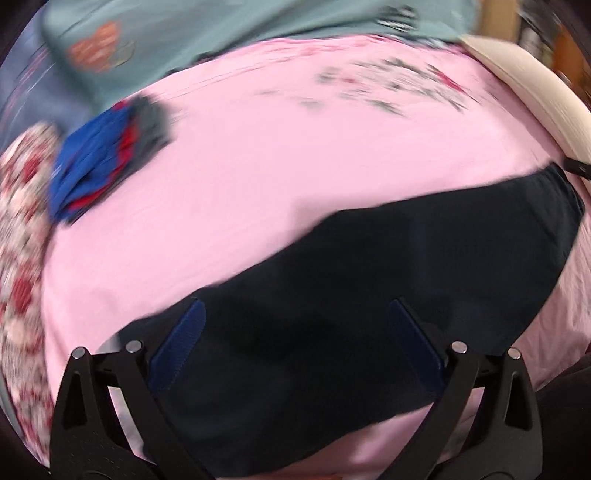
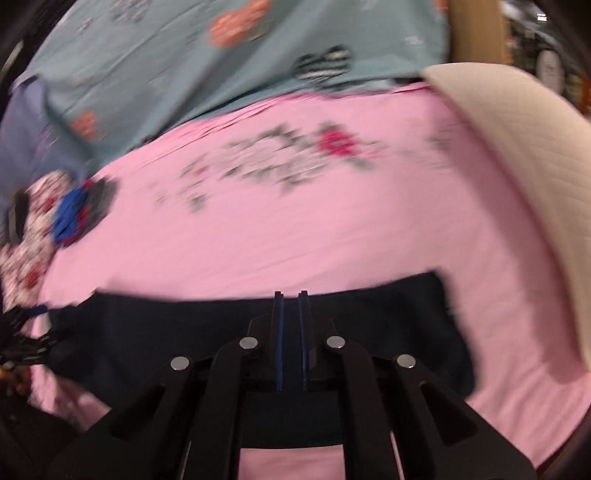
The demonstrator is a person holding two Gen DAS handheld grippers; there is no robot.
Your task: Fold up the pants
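Above dark pants (image 1: pixel 369 266), both claws tilted downward.

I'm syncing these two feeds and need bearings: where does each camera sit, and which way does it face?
Left wrist: on the left gripper, angled down at the dark pants on the pink sheet; its fingers spread wide.
Right wrist: on the right gripper, angled down at the pants' far edge; fingers nearly together.
Shared: pants, sheet, blue-red clothes pile, teal blanket.

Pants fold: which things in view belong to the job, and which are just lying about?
Job: pants, left gripper, right gripper, pink sheet.
Lying about: folded blue clothes, teal cloth, floral cloth, cream cushion.
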